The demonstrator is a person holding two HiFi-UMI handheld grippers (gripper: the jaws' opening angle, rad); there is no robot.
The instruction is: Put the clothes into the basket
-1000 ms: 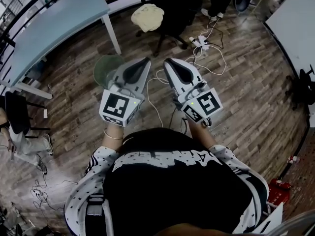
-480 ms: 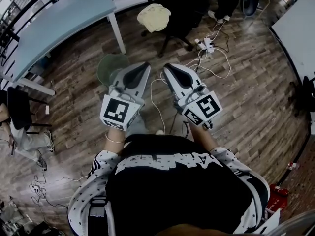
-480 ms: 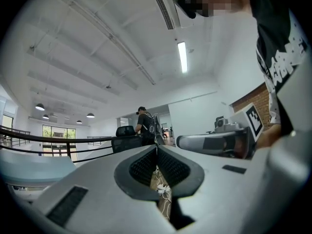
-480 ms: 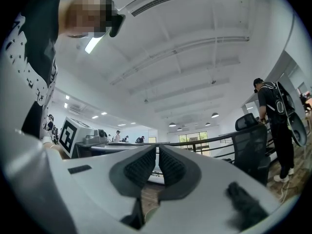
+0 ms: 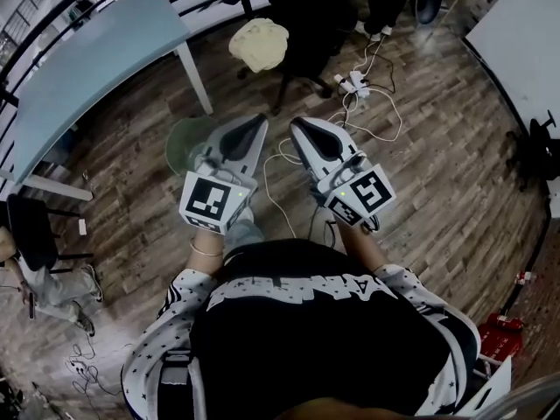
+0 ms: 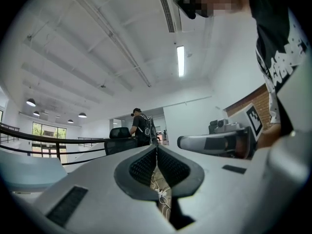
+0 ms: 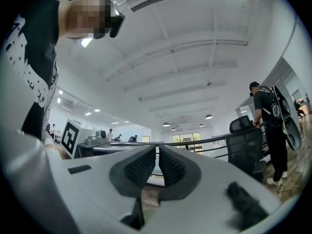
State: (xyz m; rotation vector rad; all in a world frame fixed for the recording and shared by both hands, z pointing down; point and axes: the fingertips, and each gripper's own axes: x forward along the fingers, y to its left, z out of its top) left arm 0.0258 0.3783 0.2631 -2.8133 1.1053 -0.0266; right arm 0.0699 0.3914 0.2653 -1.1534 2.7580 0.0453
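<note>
Nearest: person (image 5: 306, 339) holds both grippers out level in front of the chest. They sit side by side, tips angled toward each other but not touching.

Left gripper (image 5: 259, 121): pads pressed together, nothing pinched. Its own view (image 6: 157, 149) shows only floor through the slit under the tips.

Right gripper (image 5: 298, 123): same, jaws closed to a hairline, nothing between them (image 7: 157, 149).

Just past the left gripper, on the wood floor (image 5: 437, 173), is a round green thing (image 5: 185, 134), half hidden by the gripper body. Probably the basket, but I can't confirm from here.

A bit further, right of centre: power strip (image 5: 352, 80) on the floor.

Further out: pale yellow heap (image 5: 258, 44), just beside a black office chair (image 5: 306, 24). It reads as the clothes. I can't tell whether it lies on the floor or on a low seat. It's well apart from the green thing. Light blue table (image 5: 96, 59) is off to the left.

Step, as I read it: approach only. Nothing is picked up and nothing is in the basket yet.

Next move needs:
- close the gap to the heap
- tip a gripper down from level
- spread its jaws before contact, then pinch a thick fold, not an edge
- use the second gripper to gather the loose part if it sags
- carry back to the green thing and release over its opening

Watch the chair base and the power strip on the way in.
</note>
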